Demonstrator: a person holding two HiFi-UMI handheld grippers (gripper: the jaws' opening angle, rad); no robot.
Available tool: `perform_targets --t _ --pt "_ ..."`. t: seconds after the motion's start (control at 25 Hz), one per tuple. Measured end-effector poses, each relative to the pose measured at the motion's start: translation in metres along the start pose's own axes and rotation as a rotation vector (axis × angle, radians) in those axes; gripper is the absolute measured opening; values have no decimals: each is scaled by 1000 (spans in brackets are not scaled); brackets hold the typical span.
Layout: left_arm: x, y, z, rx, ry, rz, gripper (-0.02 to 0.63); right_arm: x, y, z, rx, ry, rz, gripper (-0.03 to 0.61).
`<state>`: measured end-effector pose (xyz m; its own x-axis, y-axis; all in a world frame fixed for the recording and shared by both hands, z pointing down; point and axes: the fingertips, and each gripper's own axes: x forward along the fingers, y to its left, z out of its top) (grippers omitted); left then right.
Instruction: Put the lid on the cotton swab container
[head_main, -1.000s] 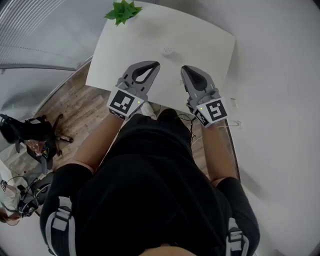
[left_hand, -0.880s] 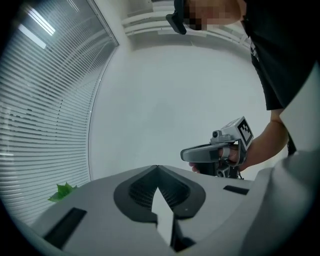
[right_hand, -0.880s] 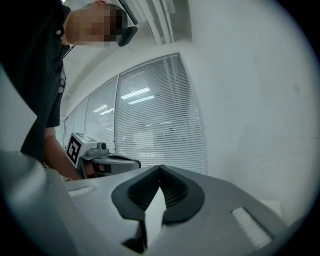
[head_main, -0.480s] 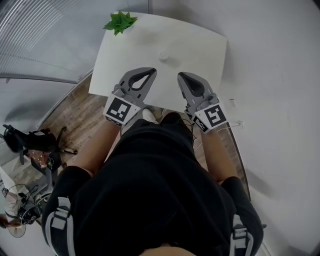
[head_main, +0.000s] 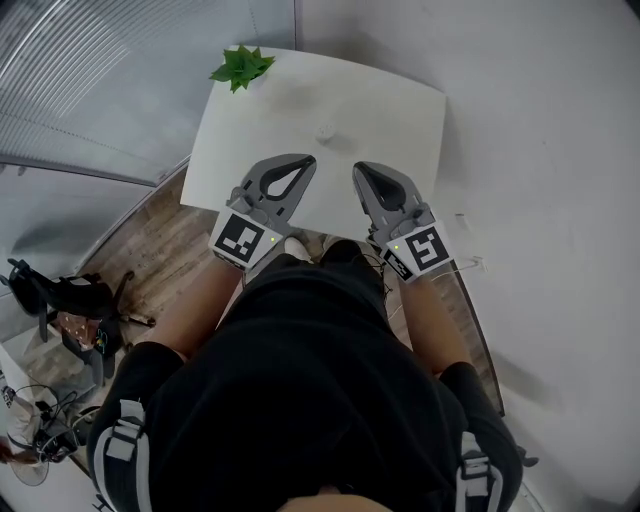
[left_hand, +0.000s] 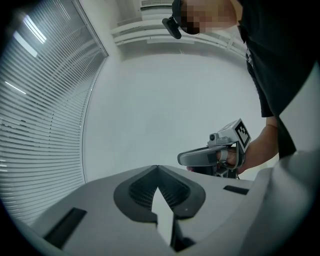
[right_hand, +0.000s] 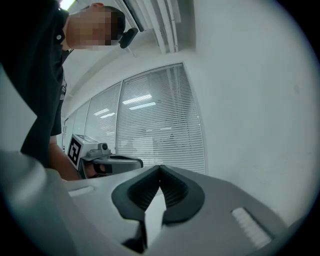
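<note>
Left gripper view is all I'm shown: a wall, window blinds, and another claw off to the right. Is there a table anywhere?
Observer: Yes. The head view shows a white table in front of the person, which your view misses completely.
Operator: Is anything on it to pick up?
Observer: A small pale object sits near the middle of the table. It is too small to identify from here.
Operator: Is the other one gripping anything?
Observer: No. In the right gripper view, the right claw has its pads closed together with nothing between them.
</note>
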<state>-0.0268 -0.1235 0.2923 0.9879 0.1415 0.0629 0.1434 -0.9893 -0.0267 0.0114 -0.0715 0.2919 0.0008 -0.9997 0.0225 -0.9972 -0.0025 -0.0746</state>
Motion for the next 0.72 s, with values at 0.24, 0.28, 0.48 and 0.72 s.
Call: perform_targets --t 0.24,0.28,0.48,0.72 --pt "1 -1 1 7 -1 8 8 -2 -1 3 -7 -9 -4 11" --pt "2 0 1 2 -1 10 8 -2 -1 3 -5 -9 -4 11" --pt "3 3 0 -4 6 20 9 0 -4 2 -1 -5 2 11" --pt "2 6 -4 -21 6 31 8 1 -2 -1 2 -1 7 11"
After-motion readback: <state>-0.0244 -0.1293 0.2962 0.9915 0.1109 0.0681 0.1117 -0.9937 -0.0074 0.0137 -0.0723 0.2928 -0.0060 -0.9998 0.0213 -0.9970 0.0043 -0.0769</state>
